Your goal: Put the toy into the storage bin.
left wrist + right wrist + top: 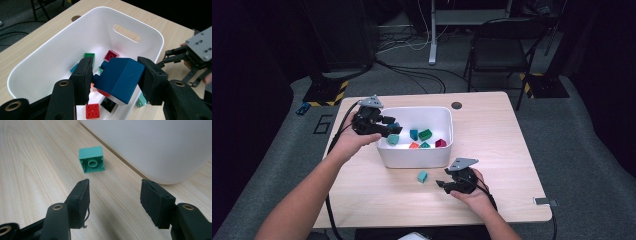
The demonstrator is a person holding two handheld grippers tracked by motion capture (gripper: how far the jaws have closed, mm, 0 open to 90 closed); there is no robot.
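Held block: a dark blue block (pixel 119 79), plastic, with round studs on its left face, sat tilted between the two black pads of the left gripper (pixel 113 80); both pads pressed on its sides.
Block's place: it hung above the open white bin (pixel 37 65), over the bin's left end as the high view showed it (pixel 393 126).
Underside of the block: a red part and a white edge showed below it; whether they belonged to it I could not tell.
Writing: no lettering could be read on the block, the bin or the grippers.
Left jaws: closed on the dark blue block.
Bin contents: a red studded brick (pixel 92 110), a black brick (pixel 109 104), a green brick (pixel 89 56) and a dark red brick (pixel 111 54) lay on the bin floor; the high view also showed teal and orange pieces there.
Bin's place: near the middle of the desk (pixel 492 150), closer to its far edge.
Loose block: a teal block (pixel 91 159) lay on the desk just beside the bin's near wall, its hollow underside with a round tube turned to the right gripper view (pixel 422 176).
Right gripper (pixel 113 202): it rested low by the desk's near edge, pointed at the teal block.
Right jaws: open, bare desk between them.
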